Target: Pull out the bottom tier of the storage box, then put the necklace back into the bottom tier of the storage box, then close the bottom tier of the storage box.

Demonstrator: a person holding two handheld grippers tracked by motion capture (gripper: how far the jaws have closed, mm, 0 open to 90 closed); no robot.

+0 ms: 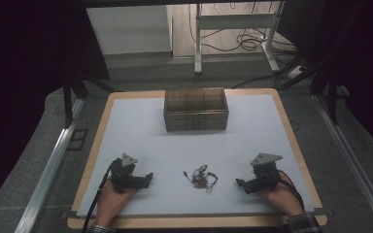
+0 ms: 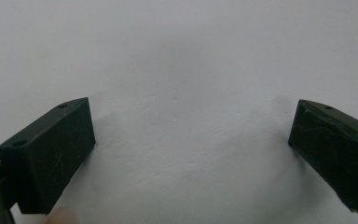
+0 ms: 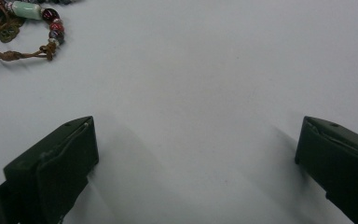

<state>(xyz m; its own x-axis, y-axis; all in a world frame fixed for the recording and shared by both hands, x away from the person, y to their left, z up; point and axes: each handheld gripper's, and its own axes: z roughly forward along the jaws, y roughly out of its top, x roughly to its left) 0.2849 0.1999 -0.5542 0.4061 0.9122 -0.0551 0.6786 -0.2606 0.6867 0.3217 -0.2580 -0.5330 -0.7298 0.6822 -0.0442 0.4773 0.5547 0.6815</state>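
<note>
Bead bracelet (image 1: 201,177) between both grippers, clear of spread fingers (image 3: 56,163).

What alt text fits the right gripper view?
The right tongs stand wide open over a bare white table, nothing between them. At the top left corner lies a beaded cord bracelet with a pale green bead, dark red beads and a knotted brown cord.

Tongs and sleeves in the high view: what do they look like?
Both are black. The left tongs and right tongs each carry a grey three-cornered plate on top. A black cable trails from the left one. Plaid cuffs show at the wrists.
</note>
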